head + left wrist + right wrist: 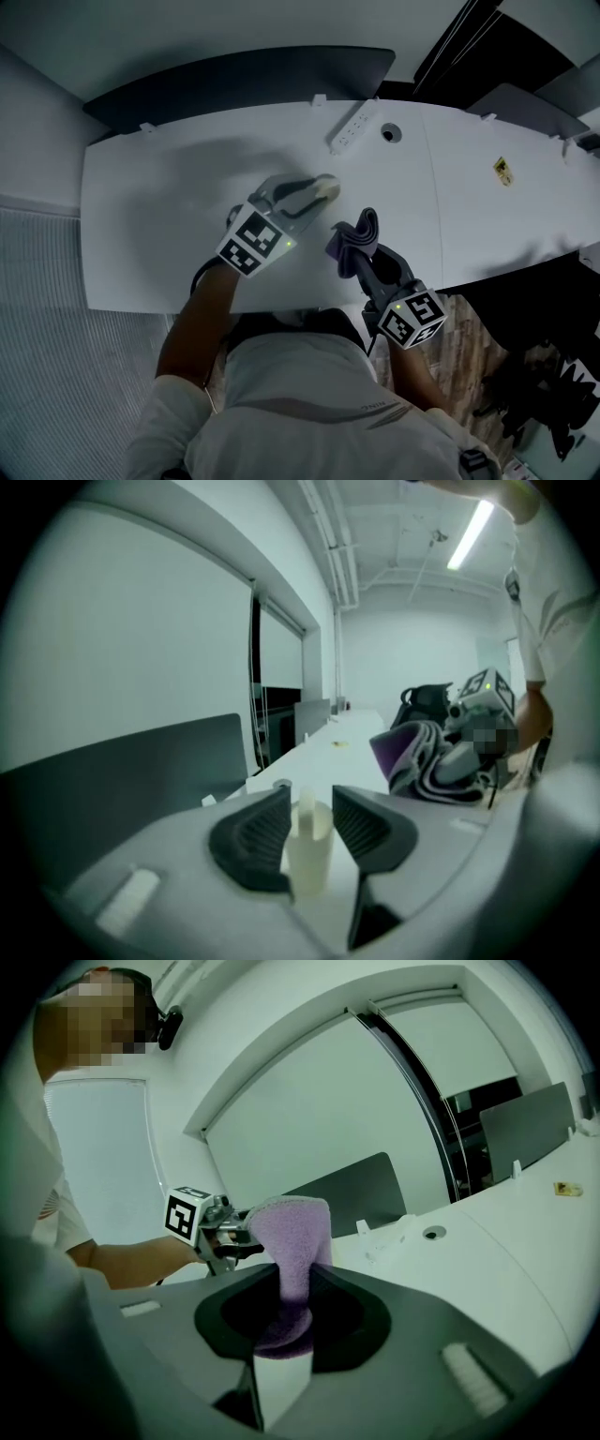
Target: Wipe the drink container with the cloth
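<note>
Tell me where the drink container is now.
The drink container sits on the table between the jaws of the left gripper, left of the purple cloth in the head view.

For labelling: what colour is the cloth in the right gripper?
Purple; the cloth shows best in the right gripper view.

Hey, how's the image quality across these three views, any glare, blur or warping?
Head view: dim, bluish, with soft shadows on the white table. Left gripper view: fisheye-curved with dark corners, the ceiling light glares, and the drink container looks soft. Right gripper view: same warping; the cloth is fairly clear.
</note>
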The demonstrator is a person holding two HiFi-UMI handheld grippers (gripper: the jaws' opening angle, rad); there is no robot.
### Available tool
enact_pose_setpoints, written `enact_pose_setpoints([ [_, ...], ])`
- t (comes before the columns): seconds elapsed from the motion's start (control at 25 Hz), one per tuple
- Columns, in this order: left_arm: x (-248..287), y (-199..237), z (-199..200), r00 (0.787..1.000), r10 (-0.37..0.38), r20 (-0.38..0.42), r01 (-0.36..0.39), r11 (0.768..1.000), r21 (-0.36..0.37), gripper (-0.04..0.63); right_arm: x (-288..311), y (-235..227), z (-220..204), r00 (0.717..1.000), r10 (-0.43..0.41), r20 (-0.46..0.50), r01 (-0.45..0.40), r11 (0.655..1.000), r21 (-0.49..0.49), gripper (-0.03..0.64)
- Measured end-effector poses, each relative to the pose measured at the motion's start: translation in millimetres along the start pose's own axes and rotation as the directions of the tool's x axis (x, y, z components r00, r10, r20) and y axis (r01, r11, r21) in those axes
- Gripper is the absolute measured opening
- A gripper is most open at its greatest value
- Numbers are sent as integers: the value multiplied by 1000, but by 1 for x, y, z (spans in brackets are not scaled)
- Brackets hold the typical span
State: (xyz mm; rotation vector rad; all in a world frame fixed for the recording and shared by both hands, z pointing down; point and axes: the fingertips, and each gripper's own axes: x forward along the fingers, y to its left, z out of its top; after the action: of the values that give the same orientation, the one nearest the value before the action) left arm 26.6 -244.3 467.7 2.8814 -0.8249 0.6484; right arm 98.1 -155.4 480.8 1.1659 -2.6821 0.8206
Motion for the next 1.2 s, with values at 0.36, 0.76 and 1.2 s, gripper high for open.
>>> enact_pose_setpoints([
  [0.36,34,3,-20,984,-105,-143,112,993,36,133,21,3,-33,998,-7,-67,12,997,78,92],
  [0.76,39,1,-27,972,-146,-186,151,988,11,69,67,29,-78,930,205,-304,-183,978,99,92],
  [1.2,40,2,-27,965,-164,-206,169,986,6,69,130,1,-55,947,186,-261,-143,974,176,92],
])
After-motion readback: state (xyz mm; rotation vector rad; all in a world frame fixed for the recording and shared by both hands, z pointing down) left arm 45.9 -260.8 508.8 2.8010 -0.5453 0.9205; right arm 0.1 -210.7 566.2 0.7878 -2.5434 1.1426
